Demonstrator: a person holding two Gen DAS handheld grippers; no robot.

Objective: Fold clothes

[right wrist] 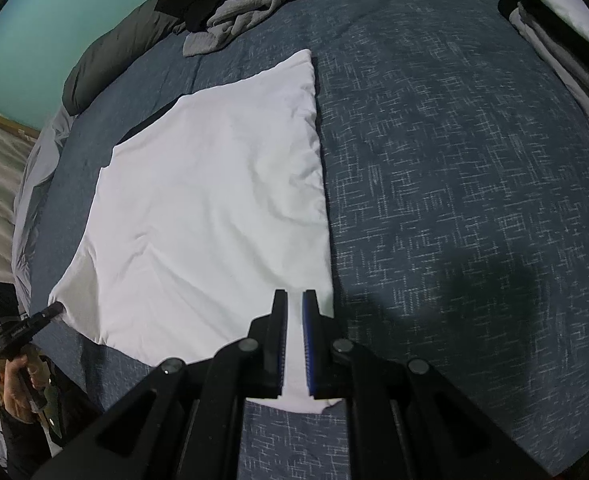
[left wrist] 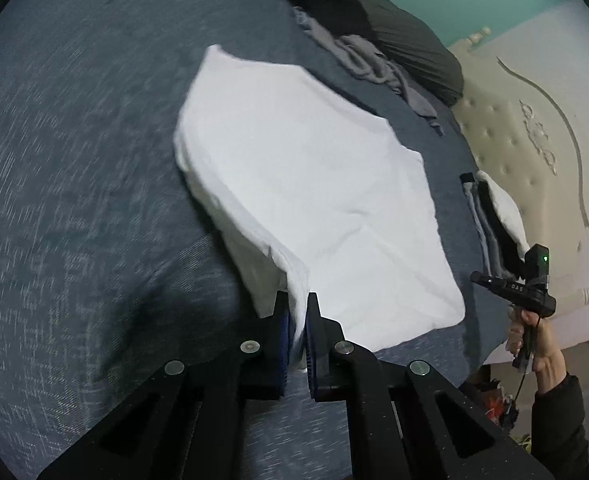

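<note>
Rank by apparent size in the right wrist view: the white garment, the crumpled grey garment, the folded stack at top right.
1. White fabric garment, spread flat on the blue bedspread: largest by far.
2 and 3. Crumpled grey fabric garment and folded stack of clothes: unsure, since both lie far off and the stack is cut by the frame edge.

Open bedspread [right wrist: 454,200] right of white garment [right wrist: 214,200]; crumpled grey clothes [right wrist: 254,4] beyond; folded stack [right wrist: 554,32] far right.

White garment [right wrist: 210,208] on blue, pale-flecked bedspread [right wrist: 454,200]; crumpled grey clothing [right wrist: 254,4]; teal wall [right wrist: 74,12].
</note>
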